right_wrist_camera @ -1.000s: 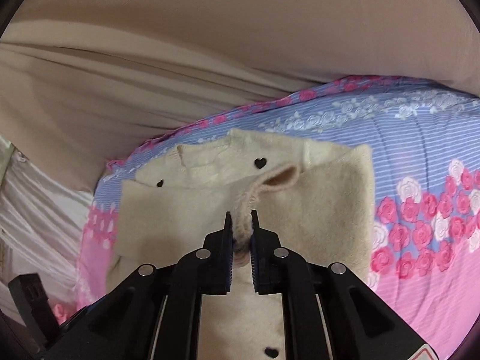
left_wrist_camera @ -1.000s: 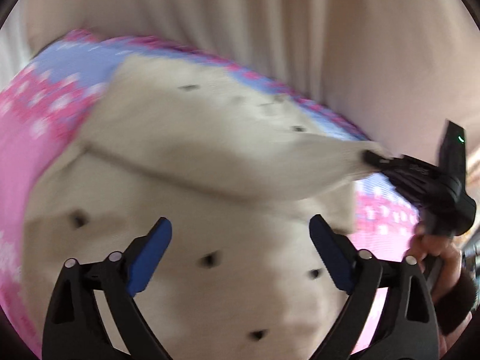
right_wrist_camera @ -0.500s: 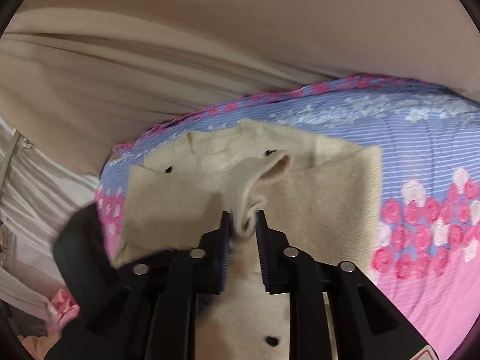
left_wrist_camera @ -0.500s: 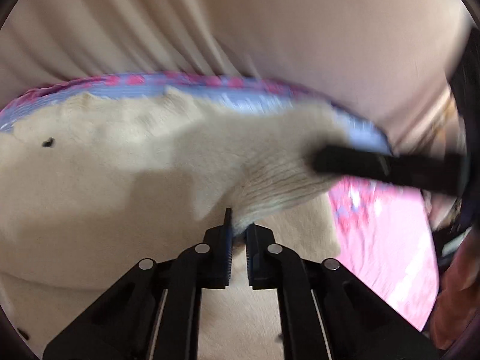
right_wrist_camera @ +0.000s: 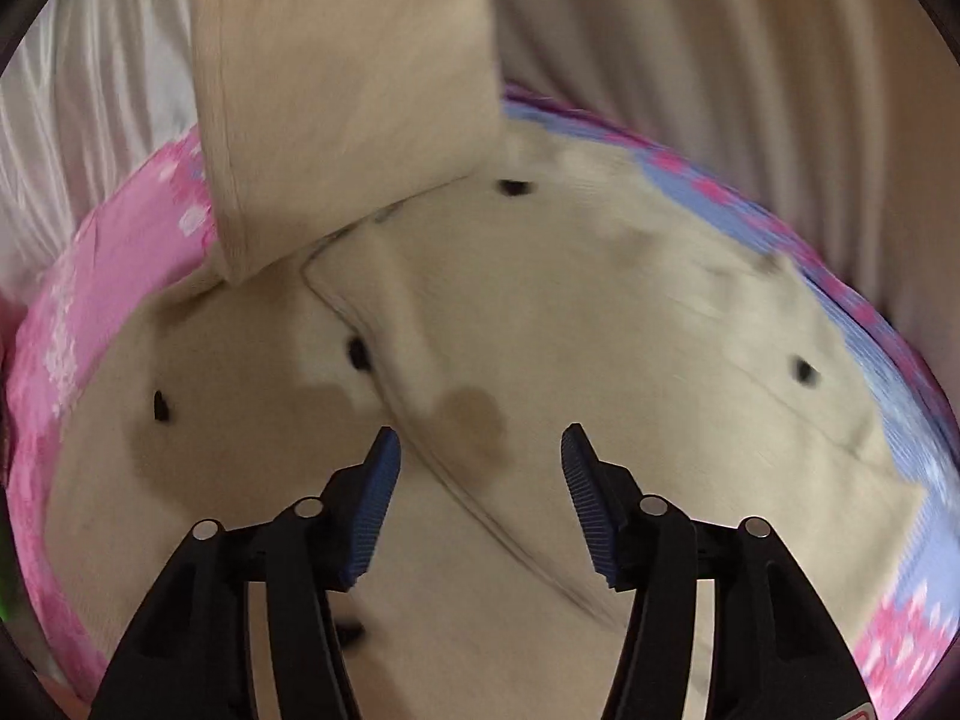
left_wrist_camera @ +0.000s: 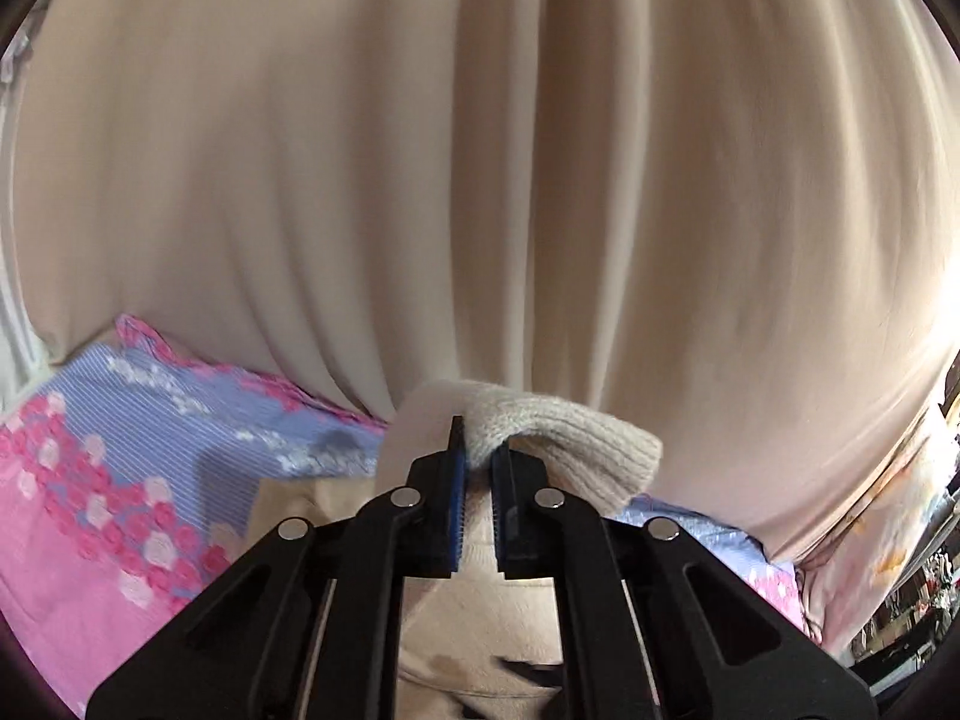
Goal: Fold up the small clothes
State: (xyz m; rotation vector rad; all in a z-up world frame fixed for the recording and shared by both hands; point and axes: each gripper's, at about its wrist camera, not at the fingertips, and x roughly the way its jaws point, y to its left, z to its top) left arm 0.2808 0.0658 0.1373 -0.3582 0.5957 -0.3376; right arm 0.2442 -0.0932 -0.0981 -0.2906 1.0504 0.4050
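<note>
cream sweater (right_wrist_camera: 600, 312), pink-blue floral sheet (left_wrist_camera: 120, 456)

A pink and blue floral bedsheet (left_wrist_camera: 120, 450) lies below a beige curtain (left_wrist_camera: 480, 180), which hangs in long folds and fills the upper part of the left wrist view. At the curtain's right edge, dim clutter (left_wrist_camera: 912, 612) is too blurred to identify. In the right wrist view the bedsheet (right_wrist_camera: 78, 300) has a white pleated drape (right_wrist_camera: 78, 120) beyond its left edge and the curtain (right_wrist_camera: 750, 60) beyond its far edge.
</note>
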